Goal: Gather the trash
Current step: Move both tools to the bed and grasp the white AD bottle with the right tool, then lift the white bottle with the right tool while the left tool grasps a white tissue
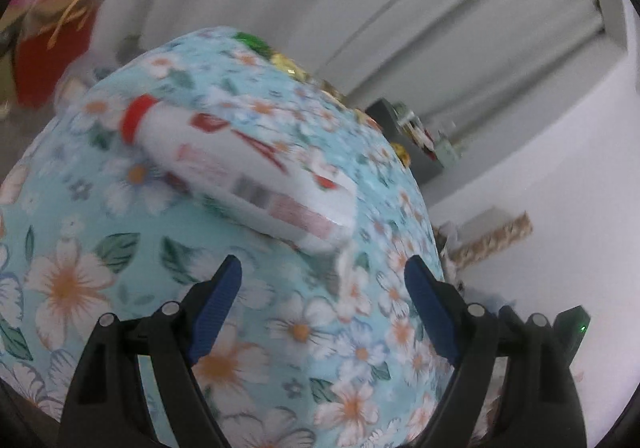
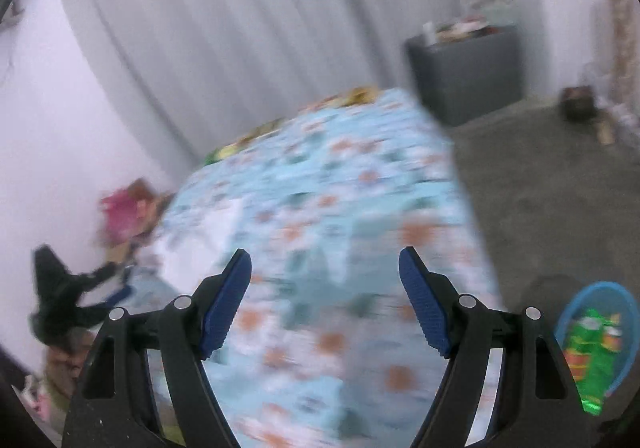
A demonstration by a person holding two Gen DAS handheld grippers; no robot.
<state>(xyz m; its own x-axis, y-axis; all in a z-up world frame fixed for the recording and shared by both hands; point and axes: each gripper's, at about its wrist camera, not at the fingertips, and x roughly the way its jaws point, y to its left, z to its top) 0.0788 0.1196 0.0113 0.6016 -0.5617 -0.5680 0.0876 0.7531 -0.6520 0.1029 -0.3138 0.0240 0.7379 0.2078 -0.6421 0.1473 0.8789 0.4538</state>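
A flattened white tube with a red cap lies on the table's blue floral cloth. My left gripper is open and empty, just short of the tube's flat end. My right gripper is open and empty above the same cloth; this view is blurred. The white tube shows there as a pale smear at the left, with the left gripper beside it. A blue basket on the floor at the lower right holds a green wrapper.
Shiny green and gold wrappers lie along the table's far edge. A dark grey bin full of items stands by the curtain. A red and pink bag is at the left. Grey carpet lies right of the table.
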